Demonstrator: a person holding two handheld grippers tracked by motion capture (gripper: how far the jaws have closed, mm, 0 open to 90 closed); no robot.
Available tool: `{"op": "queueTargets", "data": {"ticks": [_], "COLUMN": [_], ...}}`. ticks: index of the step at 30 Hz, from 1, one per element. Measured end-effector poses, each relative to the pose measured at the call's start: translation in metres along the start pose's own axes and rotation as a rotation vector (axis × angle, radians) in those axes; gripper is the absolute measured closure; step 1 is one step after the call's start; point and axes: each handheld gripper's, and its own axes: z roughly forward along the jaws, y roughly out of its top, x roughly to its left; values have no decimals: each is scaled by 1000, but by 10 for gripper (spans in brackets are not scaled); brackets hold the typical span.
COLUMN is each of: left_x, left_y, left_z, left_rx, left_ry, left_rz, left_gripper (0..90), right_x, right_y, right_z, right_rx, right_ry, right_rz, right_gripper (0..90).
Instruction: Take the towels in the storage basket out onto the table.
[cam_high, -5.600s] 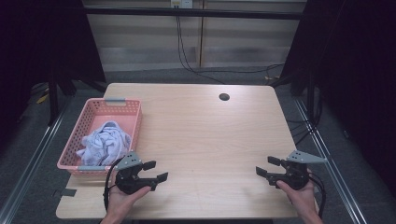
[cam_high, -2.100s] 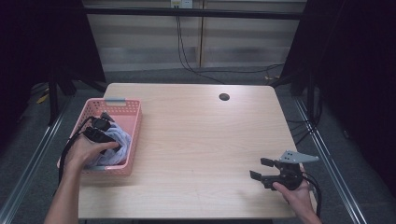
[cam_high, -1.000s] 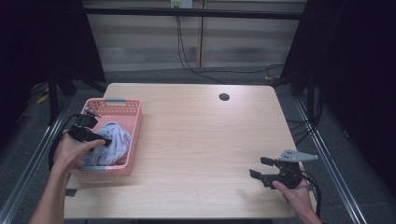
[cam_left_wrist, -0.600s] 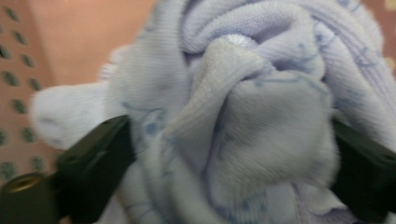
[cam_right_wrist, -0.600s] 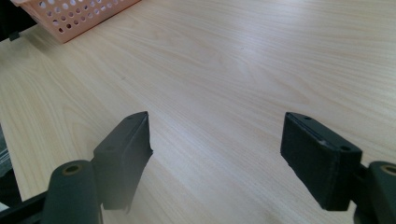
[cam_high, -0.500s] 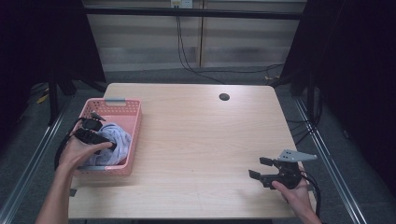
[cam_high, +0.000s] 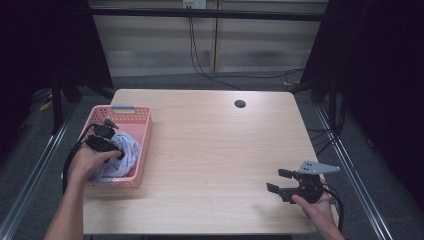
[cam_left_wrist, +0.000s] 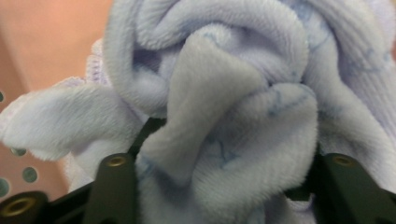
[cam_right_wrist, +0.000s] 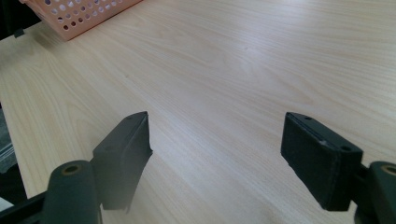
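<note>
In one pink basket (cam_high: 143, 131), one crumpled towel (cam_high: 126, 149).

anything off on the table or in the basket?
Nothing stands out. The pale blue towel sits bunched in the pink basket, nothing spilled, with a fold between the left gripper jaws. The right gripper is open over bare table.
</note>
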Motion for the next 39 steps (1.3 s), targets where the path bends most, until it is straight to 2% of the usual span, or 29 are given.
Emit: {"op": "queueTargets", "data": {"ticks": [2,5,6,8,9,11,12,14,15,16,20,23,24,25,26,27,31,32,33,35,39], "left_x": [9,17,21,25,27,27,28,29,29,28,25,24,24,24,22,24,27,26,27,26,22], "left_y": [-6,-12,-14,-17,-19,-20,-21,-24,-24,-25,-24,-23,-22,-22,-21,-21,-19,-19,-19,-19,-20], "left_z": [-4,-8,-11,-15,-17,-19,-22,-30,-30,-38,-51,-58,-60,-60,-62,-66,-74,-75,-78,-81,-89], "left_rx": [-41,-82,-91,-115,-124,-134,-150,-195,-195,-226,-260,-279,-285,-285,-316,-314,-357,-368,-364,-393,-434], "left_ry": [-50,-116,-150,-178,-191,-191,-201,-214,-214,-215,-192,-219,-214,-214,-211,-213,-220,-219,-214,-202,-195], "left_rz": [-20,-46,-46,-88,-62,-70,-86,-89,-89,-92,-70,-61,-56,-56,-91,-68,-83,-90,-74,-98,-83], "left_gripper": [497,512,514,510,510,509,509,507,506,506,504,504,504,504,504,503,502,502,501,500,498], "right_x": [-1,-1,-1,-1,-1,-1,-1,0,0,0,0,0,0,0,0,0,0,0,0,0,-1], "right_y": [0,1,1,1,1,1,1,1,1,1,1,1,1,1,1,1,1,1,1,1,1], "right_z": [1,2,2,2,2,3,3,2,2,2,1,1,1,1,1,1,1,1,1,0,1], "right_rx": [-1,-2,0,-1,-1,1,0,-1,0,0,-4,-5,-7,-7,-7,-4,-4,-6,-6,-6,-5], "right_ry": [-2,-7,-10,-12,-13,-13,-13,-10,-12,-12,-12,-14,-13,-13,-13,-11,-9,-10,-9,-9,-8], "right_rz": [0,7,7,7,6,7,9,6,6,10,5,4,8,8,8,5,6,7,6,11,5], "right_gripper": [239,239,239,239,239,239,239,239,239,239,239,239,239,238,238,238,238,238,238,238,238]}}
